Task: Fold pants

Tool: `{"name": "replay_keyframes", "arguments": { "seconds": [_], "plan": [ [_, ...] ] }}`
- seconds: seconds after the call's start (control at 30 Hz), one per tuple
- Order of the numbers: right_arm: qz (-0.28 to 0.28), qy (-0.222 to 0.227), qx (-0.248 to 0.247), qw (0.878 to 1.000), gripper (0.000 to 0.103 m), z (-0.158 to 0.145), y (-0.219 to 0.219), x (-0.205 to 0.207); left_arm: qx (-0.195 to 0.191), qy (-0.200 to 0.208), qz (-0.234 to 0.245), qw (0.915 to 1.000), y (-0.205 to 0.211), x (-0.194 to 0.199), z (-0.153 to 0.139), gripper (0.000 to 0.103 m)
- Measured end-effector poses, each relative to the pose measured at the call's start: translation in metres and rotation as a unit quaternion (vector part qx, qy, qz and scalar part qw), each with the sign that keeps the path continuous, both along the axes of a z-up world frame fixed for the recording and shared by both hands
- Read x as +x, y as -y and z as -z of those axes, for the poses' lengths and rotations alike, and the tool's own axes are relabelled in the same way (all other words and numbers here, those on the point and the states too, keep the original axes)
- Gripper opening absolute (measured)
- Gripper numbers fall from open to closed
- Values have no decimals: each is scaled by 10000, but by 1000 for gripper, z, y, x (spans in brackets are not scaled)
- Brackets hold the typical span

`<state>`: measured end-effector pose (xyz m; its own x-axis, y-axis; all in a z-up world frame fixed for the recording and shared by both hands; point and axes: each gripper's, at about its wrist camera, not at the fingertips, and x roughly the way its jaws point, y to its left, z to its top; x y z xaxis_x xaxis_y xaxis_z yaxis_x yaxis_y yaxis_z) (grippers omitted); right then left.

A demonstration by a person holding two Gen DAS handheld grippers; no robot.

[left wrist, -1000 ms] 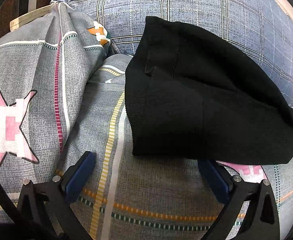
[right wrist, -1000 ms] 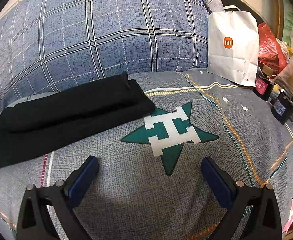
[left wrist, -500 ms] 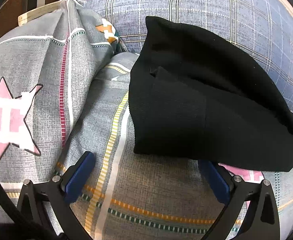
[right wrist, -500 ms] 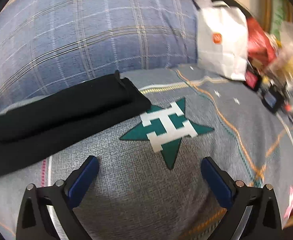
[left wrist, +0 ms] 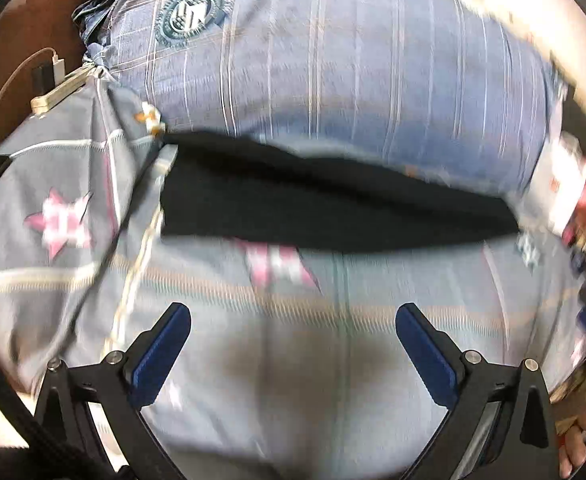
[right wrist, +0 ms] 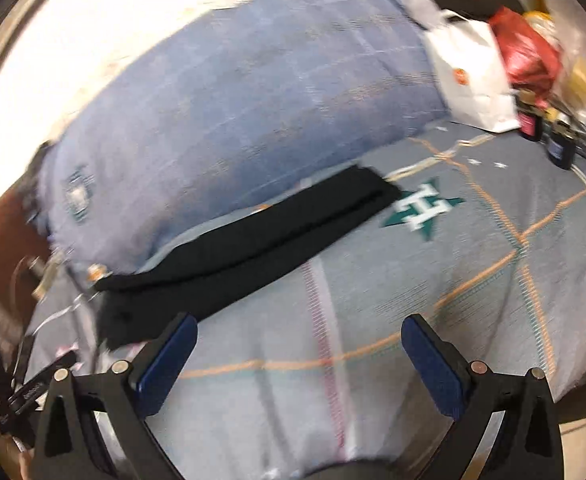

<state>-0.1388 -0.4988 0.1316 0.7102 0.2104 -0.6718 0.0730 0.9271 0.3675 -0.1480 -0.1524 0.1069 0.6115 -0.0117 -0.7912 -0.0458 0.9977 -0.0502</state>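
Note:
The black pants (left wrist: 333,204) lie folded into a long narrow strip on the grey star-patterned bedsheet (left wrist: 293,360), against a blue plaid pillow (left wrist: 333,72). They also show in the right wrist view (right wrist: 253,248). My left gripper (left wrist: 293,352) is open and empty, well back from the pants. My right gripper (right wrist: 299,360) is open and empty, held back from the pants' near edge. Both views are motion-blurred.
A white paper bag (right wrist: 473,76), a red bag (right wrist: 529,52) and small dark items stand at the far right of the bed. A power strip with a cable (left wrist: 57,88) lies at the far left. The blue pillow (right wrist: 233,112) backs the pants.
Both grippers have pulled back and up from the pants, so the whole folded strip is now in view. The pants lie where they were.

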Motion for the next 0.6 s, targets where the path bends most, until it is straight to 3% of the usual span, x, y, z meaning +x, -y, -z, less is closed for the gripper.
{"name": "replay_keyframes", "arguments": {
  "seconds": [0.07,0.13,0.3,0.6],
  "plan": [
    [-54,124,-387,9992,103,-7,-15,-20,675,248,-147,9973,26,-32,-2,102],
    [-195,306,-733,9967,103,-18,-23,-36,1021,504,-342,9929,34,-55,-11,102],
    [-69,725,-976,9926,103,-47,-19,-67,567,454,-142,9973,37,-64,-30,102],
    [10,734,-570,9957,103,-81,2,-97,167,926,-24,9956,49,-94,-76,102]
  ]
}}
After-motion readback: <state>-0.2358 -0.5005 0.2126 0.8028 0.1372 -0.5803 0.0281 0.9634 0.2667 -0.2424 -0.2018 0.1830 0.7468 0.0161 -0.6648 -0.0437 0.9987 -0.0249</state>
